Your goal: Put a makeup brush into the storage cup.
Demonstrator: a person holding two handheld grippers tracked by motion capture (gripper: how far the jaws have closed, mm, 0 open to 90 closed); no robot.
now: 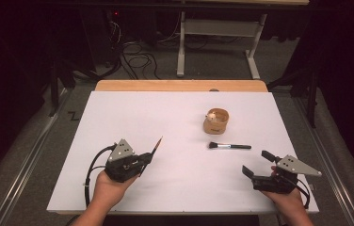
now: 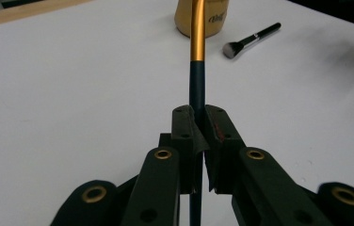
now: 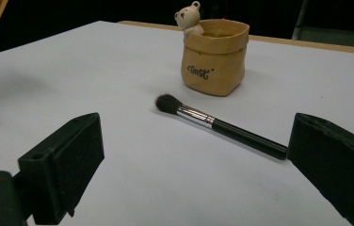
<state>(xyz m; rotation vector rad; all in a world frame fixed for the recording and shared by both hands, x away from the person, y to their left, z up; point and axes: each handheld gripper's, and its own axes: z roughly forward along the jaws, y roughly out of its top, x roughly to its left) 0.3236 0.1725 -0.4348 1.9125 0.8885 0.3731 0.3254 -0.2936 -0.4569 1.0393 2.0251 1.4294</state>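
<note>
A person works at a white table (image 1: 118, 122) with a gripper in each hand. The left gripper (image 1: 143, 159) has its jaws closed on a thin brush (image 2: 197, 70) with a dark blue and gold handle, held at the blue part, its tip pointing up and away toward the far side. The right gripper (image 1: 256, 164) hangs wide open and empty, just short of a black makeup brush (image 3: 213, 123) that lies flat on the table with its soft bristles toward the left gripper. Just beyond it stands a small tan pot (image 3: 215, 56) shaped like a paper bag, a little bear figure (image 3: 188, 19) at its rim. Both brushes look light, stiff and slim; the smooth handles could slip or roll, so the middle of the handle seems the best hold, clear of the bristles. The pot looks ceramic, easily tipped or chipped
</note>
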